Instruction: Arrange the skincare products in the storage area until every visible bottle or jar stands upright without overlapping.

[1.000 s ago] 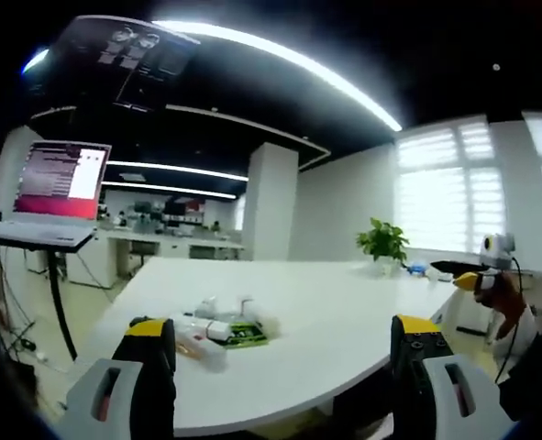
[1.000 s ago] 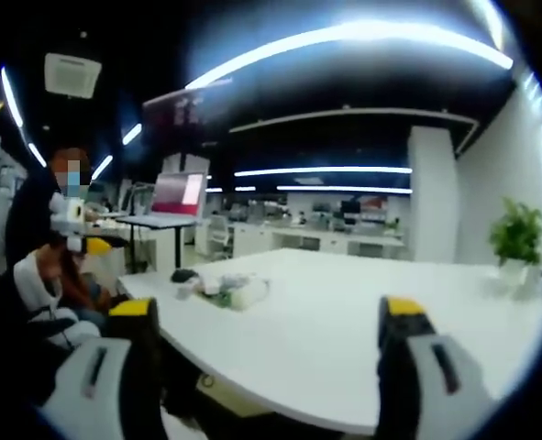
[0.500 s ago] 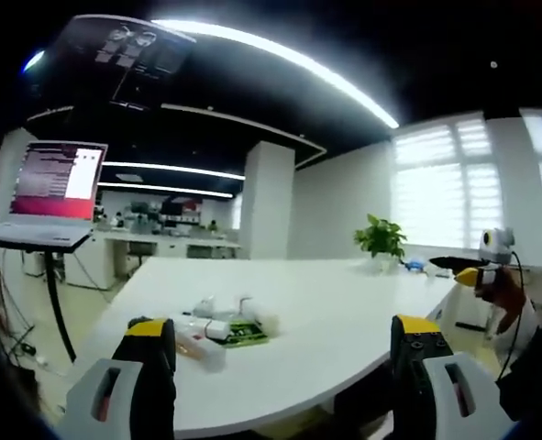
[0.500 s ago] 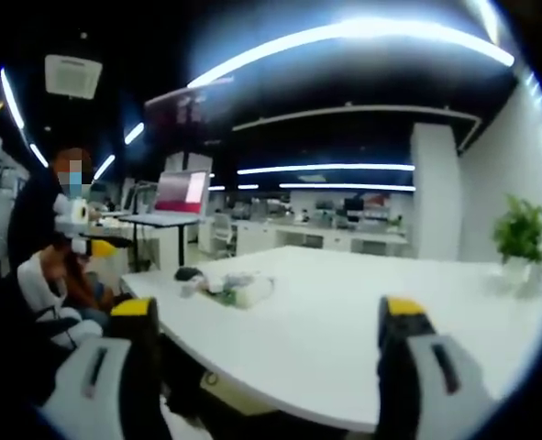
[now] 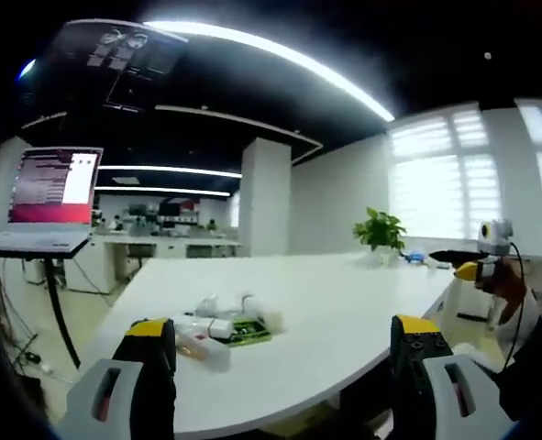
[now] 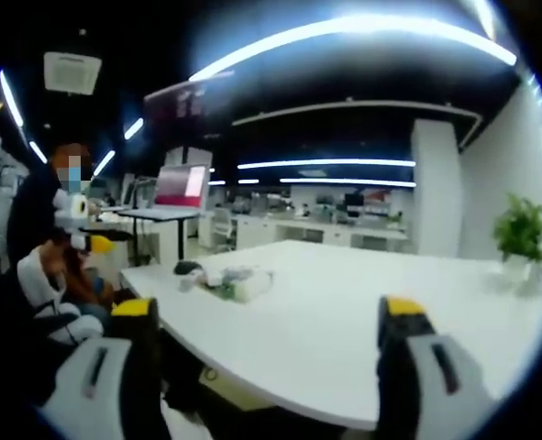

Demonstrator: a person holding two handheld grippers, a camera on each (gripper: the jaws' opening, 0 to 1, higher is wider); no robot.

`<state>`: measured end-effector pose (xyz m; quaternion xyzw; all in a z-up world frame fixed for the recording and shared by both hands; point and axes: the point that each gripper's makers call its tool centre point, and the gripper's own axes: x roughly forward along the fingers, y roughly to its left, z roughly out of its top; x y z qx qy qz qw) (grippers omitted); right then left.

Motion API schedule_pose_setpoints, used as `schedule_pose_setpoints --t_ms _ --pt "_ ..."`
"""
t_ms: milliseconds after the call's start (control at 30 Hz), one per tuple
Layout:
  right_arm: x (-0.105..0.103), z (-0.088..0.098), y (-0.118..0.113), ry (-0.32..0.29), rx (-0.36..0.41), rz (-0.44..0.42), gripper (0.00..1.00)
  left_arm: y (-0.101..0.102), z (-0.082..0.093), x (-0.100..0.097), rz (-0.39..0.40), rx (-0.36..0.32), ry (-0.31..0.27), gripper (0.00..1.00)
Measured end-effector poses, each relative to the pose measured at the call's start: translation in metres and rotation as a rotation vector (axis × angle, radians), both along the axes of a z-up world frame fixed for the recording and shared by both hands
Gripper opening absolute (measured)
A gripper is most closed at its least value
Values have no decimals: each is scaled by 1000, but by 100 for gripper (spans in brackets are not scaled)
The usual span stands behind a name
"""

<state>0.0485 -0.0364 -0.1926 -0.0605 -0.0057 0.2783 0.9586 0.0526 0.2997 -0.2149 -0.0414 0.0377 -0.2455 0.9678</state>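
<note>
Well, both grippers, left gripper (image 5: 282, 367) and right gripper (image 6: 271, 357), hang spread and empty; products (image 5: 220, 328) huddle lower left, blurry, so a hasty reach could topple them.

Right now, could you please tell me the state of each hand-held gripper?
Left hand-held gripper: open, holding nothing.
Right hand-held gripper: open, holding nothing.

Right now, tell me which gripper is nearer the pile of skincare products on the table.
Left. The left gripper hangs just short of the skincare products, which lie beside its left jaw. The right gripper sits further back; there the pile looks smaller across the table.
</note>
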Motion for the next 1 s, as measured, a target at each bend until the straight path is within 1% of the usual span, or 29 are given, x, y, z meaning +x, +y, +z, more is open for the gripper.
schedule_pose_setpoints --t_ms 100,267,433,667,833,1000 --pt "0 -2 -1 5 -2 -2 99 0 -2 0 4 12 5 99" --pt "3 -2 0 10 -11 -1 99 2 -5 1 4 50 21 99" --pt "6 -4 3 18 -11 3 98 3 0 2 2 53 13 99" --pt "6 -5 1 25 -11 -2 97 1 -3 1 1 93 16 99" --pt "10 -2 1 26 -18 -13 96 0 -1 0 -1 93 14 99" --pt "16 -2 5 35 -28 -12 94 0 -4 -2 -13 89 26 99"
